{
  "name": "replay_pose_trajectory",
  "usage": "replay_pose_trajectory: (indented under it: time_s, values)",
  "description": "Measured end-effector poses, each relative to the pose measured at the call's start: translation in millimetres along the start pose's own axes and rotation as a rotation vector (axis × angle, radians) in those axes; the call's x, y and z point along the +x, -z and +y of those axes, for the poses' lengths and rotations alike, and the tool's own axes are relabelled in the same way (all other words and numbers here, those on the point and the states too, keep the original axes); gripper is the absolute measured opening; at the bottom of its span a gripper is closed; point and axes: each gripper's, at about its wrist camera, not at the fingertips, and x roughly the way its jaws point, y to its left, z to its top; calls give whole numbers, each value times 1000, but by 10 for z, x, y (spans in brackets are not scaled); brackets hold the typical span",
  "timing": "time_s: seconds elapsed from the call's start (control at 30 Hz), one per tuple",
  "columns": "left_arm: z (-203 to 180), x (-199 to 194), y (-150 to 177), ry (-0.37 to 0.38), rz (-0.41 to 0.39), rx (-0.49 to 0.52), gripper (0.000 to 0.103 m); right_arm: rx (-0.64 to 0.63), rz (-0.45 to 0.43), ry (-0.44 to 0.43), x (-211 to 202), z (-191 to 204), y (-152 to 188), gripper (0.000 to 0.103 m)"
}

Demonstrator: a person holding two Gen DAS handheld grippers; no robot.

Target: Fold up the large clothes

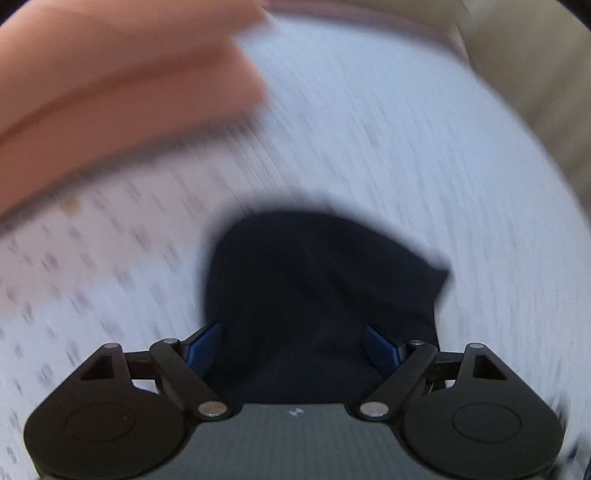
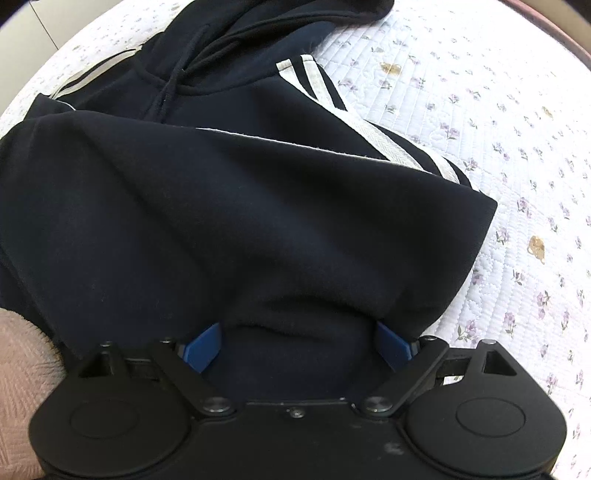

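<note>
A dark navy hoodie (image 2: 229, 206) with white sleeve stripes (image 2: 314, 81) and a drawstring lies on the flowered white quilt (image 2: 498, 122) in the right wrist view, its lower part folded up over the chest. My right gripper (image 2: 297, 343) is shut on a bunched fold of the hoodie's hem, which fills the gap between the blue pads (image 2: 203, 349). In the blurred left wrist view my left gripper (image 1: 295, 345) is shut on a hanging piece of the same dark hoodie (image 1: 317, 280), held above the quilt (image 1: 406, 155).
A pink pillow or folded blanket (image 1: 110, 85) lies at the upper left of the left wrist view. A pink fuzzy cloth (image 2: 22, 369) sits at the lower left of the right wrist view. The bed's edge (image 2: 546, 26) runs at the upper right.
</note>
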Motion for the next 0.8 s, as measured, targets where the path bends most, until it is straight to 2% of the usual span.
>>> replay_pose_trajectory:
  time_s: [0.1, 0.17, 0.2, 0.3, 0.37, 0.4, 0.5, 0.6, 0.7, 0.77, 0.8]
  values:
    - [-272, -7, 263, -44, 50, 200, 89, 5, 9, -1, 13, -9, -47, 103]
    - [-318, -124, 259, -44, 36, 257, 86, 1, 3, 0, 48, -17, -48, 103]
    - [-264, -212, 194, -19, 18, 233, 85, 0, 0, -2, 51, -20, -50, 103]
    - [103, -486, -149, 113, -96, 49, 90, 1, -12, -9, 119, -67, -29, 103]
    - [287, -525, -378, 128, -181, -50, 99, -2, -17, -10, 134, -69, -28, 103]
    - [381, -490, -500, 105, -219, -100, 100, -2, -19, -11, 131, -67, -15, 103]
    - [541, -171, -766, -8, -188, -157, 97, -5, -23, -14, 50, -39, 51, 103]
    - [552, 177, -822, -27, -79, -127, 92, -6, -26, -14, 39, -38, 71, 103]
    - [494, 380, -709, -29, -22, -96, 92, 0, -37, -13, 28, -39, 96, 103]
    - [442, 494, -627, -55, -32, -78, 82, 6, -45, -7, 21, -33, 113, 103]
    - [383, 482, -611, -73, -68, -61, 71, 8, -50, -4, 18, -28, 122, 103]
